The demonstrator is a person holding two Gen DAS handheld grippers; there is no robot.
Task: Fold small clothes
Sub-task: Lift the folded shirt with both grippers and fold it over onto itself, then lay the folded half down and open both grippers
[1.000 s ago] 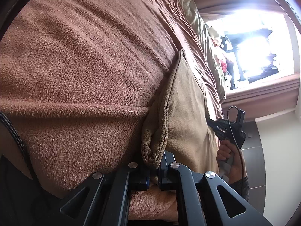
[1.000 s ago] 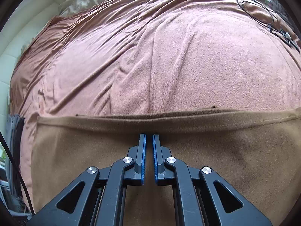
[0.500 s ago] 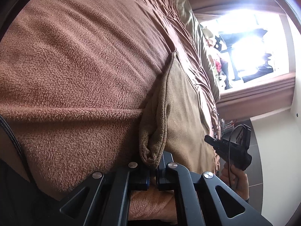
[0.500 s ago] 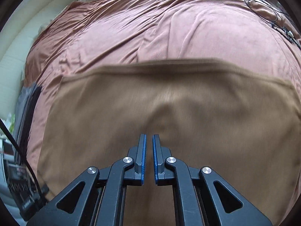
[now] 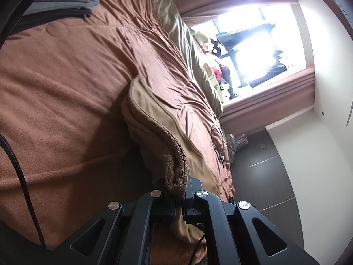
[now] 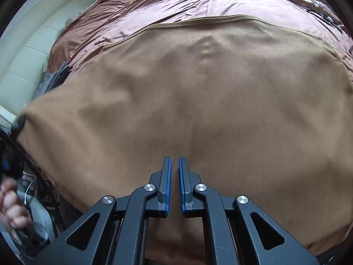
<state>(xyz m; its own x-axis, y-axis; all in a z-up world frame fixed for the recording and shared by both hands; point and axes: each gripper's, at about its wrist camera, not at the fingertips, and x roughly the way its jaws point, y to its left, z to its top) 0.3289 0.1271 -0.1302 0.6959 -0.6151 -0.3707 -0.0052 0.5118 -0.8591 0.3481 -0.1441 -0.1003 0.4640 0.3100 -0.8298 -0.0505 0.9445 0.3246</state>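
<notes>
Left claw (image 5: 179, 195) clenched on a bunched corner of the tan cloth (image 5: 154, 119); right claw (image 6: 174, 185) nearly closed, pinching its edge — the cloth (image 6: 198, 101) spreads over the bed's brown blanket (image 5: 55, 101), grey folded clothes (image 5: 64, 2) at the far left.

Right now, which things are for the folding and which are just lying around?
For the folding:
tan cloth
left tongs, pinching its edge
right tongs, shut over the cloth

Just lying around:
grey clothes
thin cable
cream pillow
</notes>
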